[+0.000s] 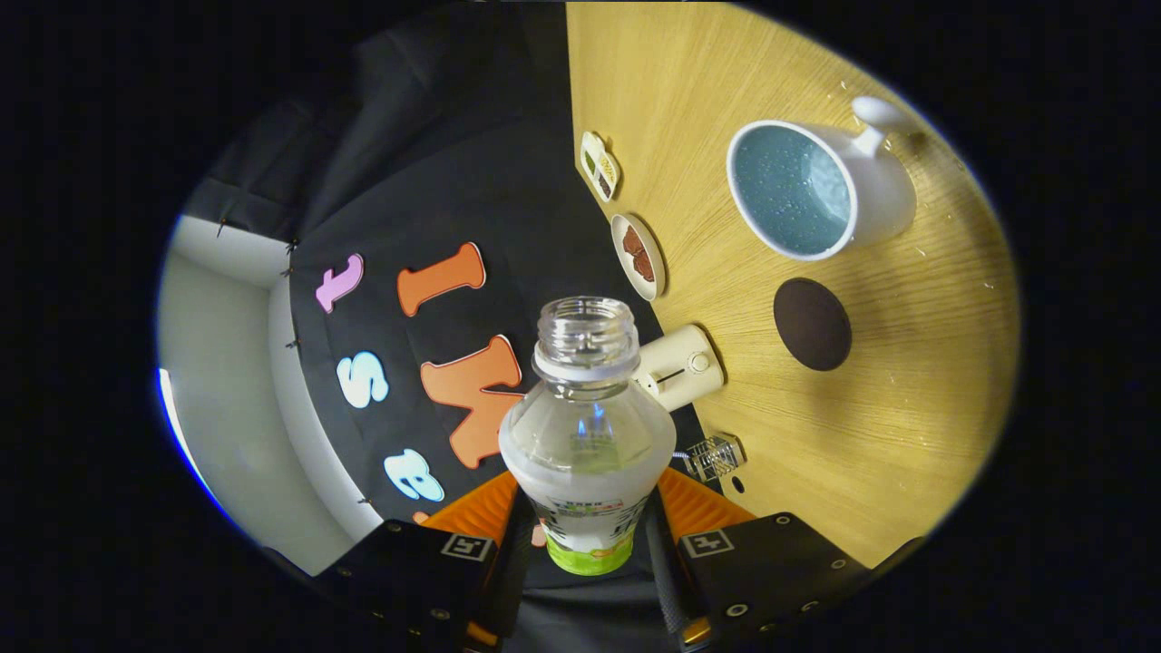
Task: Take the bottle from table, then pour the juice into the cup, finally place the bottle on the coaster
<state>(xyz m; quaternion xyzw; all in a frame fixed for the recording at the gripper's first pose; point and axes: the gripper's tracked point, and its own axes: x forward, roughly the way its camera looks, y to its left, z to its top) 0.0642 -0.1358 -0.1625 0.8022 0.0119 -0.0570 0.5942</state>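
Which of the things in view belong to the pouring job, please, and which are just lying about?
Job:
- bottle, uncapped, clamped in the hand-held gripper
- cup
- coaster

Lying about:
- small dish of brown snacks
- rectangular snack dish
- cream box-shaped device
- clear cap

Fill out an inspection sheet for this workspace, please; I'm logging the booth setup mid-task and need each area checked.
Surface: wooden table, seen tilted, with scattered small droplets or specks.
Job's things: uncapped clear bottle held between the fingers; white cup with blue inside, beyond them; dark round coaster bare, near the cup.
Clutter: two small dishes, a cream box with a knob and a small clear item along the table's edge.
Grippers: gripper shut on the bottle, both fingers pressing its body.
Cables: nothing seen.
Surroundings: black cloth wall; pale wall beside it.
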